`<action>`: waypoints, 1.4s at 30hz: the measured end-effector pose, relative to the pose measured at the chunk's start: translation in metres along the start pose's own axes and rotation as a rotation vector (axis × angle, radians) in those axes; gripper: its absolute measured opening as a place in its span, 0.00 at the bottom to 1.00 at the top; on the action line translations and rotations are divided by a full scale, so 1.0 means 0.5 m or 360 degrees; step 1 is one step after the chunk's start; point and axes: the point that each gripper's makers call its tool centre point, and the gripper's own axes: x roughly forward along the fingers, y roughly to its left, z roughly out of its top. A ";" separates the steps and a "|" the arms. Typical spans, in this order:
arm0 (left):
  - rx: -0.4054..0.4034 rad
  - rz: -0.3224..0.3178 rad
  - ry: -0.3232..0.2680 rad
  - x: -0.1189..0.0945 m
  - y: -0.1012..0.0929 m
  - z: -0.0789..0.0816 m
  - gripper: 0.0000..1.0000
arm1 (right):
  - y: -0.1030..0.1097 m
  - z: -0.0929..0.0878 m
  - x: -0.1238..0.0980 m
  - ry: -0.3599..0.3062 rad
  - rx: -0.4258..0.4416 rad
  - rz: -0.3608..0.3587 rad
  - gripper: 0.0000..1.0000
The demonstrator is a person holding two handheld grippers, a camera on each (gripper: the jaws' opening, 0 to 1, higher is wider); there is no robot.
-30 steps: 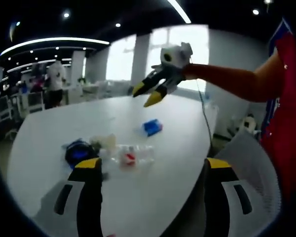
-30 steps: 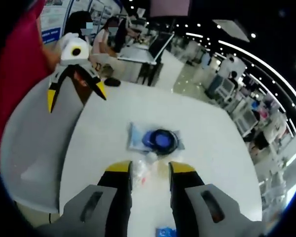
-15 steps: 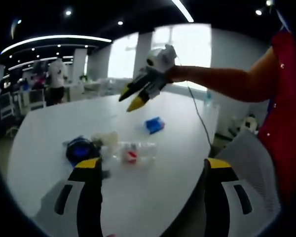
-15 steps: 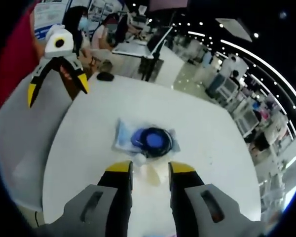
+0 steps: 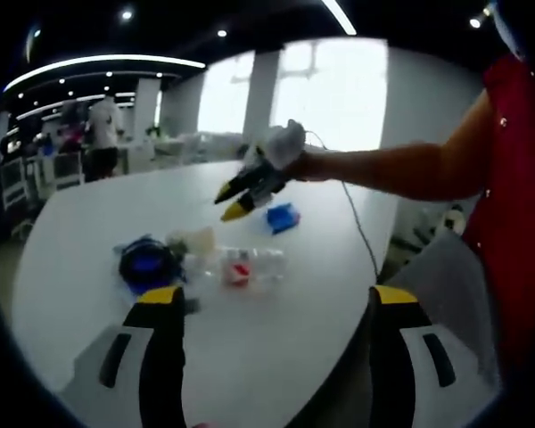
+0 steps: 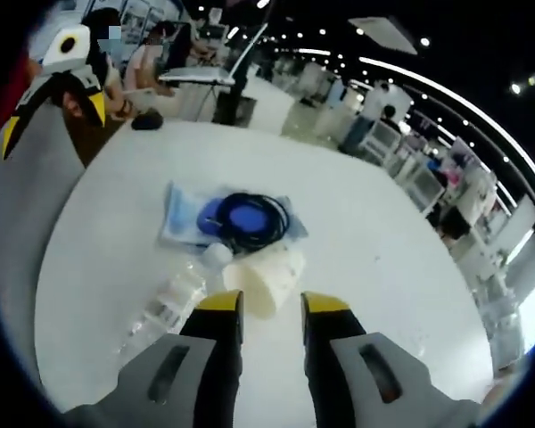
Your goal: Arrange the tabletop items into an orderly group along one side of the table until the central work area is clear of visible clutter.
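The clutter is seen gathered near the middle of the white counter [image 6: 383,259]: a clear plastic bottle [image 6: 172,299] lying on its side, a pale cup [image 6: 266,278] tipped over beside its neck, and a dark coiled cable with a blue disc [image 6: 245,217] resting on a clear bag [image 6: 180,218] just beyond. In the left gripper view a small blue block [image 5: 283,217] is seen apart from the rest, farther out on the counter.

Compared with a second ago, the right gripper [image 6: 261,308] has been carried down and forward, so that the cup is now framed just ahead of its yellow tips; its jaws are held narrowly parted and nothing is grasped. In the left gripper view the same gripper [image 5: 235,198] is seen lowered over the counter near the blue block and the cup. The left gripper [image 5: 267,299] has hardly been moved; its jaws are spread wide and empty, well back from the clutter. The same gripper [image 6: 49,111] is seen raised at the counter's edge in the right gripper view.

A first pick or push at the cup is judged to be at hand, and no item has yet been brought to one side.

Wide bare counter is left on all sides of the cluster. The rounded near edge, with a grey chair [image 5: 455,267] just beyond it, is judged the limit to be minded when items are slid.
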 end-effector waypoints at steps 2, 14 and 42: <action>-0.0008 0.0003 0.0007 0.001 0.002 -0.002 0.82 | -0.001 -0.015 0.013 0.0008 0.0007 -0.0029 0.25; -0.0040 0.0018 0.0045 0.005 0.013 -0.015 0.82 | -0.016 -0.060 0.066 -0.0055 0.0194 -0.0151 0.21; -0.0047 0.0028 0.0070 0.003 0.014 -0.023 0.82 | -0.023 -0.074 0.089 -0.0180 0.0472 -0.0238 0.03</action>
